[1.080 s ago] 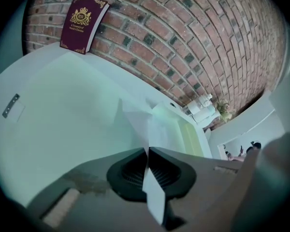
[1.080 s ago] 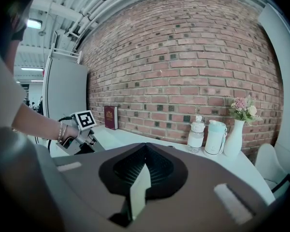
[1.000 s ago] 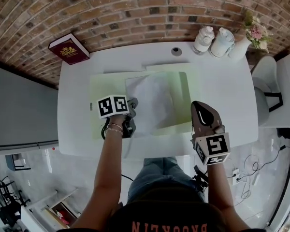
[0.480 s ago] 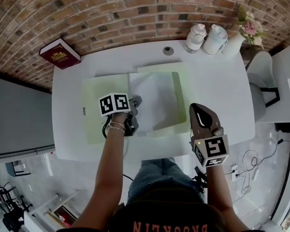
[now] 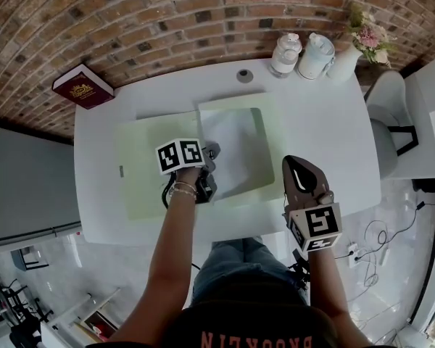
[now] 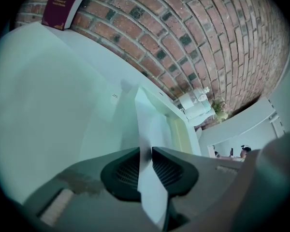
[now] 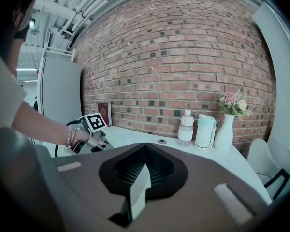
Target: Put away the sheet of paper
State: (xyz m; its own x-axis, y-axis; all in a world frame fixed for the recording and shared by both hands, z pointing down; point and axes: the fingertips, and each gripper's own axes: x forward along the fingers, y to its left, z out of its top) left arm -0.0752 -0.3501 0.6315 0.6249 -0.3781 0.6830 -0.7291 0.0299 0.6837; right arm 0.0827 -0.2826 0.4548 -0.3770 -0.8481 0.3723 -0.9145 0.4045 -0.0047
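Observation:
A white sheet of paper [image 5: 235,147] lies on the right half of an open pale green folder [image 5: 141,180] on the white table [image 5: 326,129]. My left gripper [image 5: 209,154] is at the sheet's left edge. In the left gripper view the sheet [image 6: 150,187] still runs between the jaws of that gripper [image 6: 146,151], which have just been opening; a thin dark slit shows beside it. My right gripper [image 5: 296,162] sits at the folder's lower right corner. It [image 7: 145,146] is shut, with a pale strip [image 7: 137,190] between the pads, seemingly the folder's edge.
A dark red book [image 5: 82,87] lies at the table's back left corner. A clear bottle [image 5: 284,53], a pale flask [image 5: 315,55] and a vase of flowers [image 5: 346,60] stand along the brick wall. A round cable hole [image 5: 244,75] is near them. A white chair [image 5: 391,114] is at the right.
My left gripper has moved to the right along the folder with the sheet's edge. The sheet now lies flatter on the folder's right half. The right gripper has hardly shifted.

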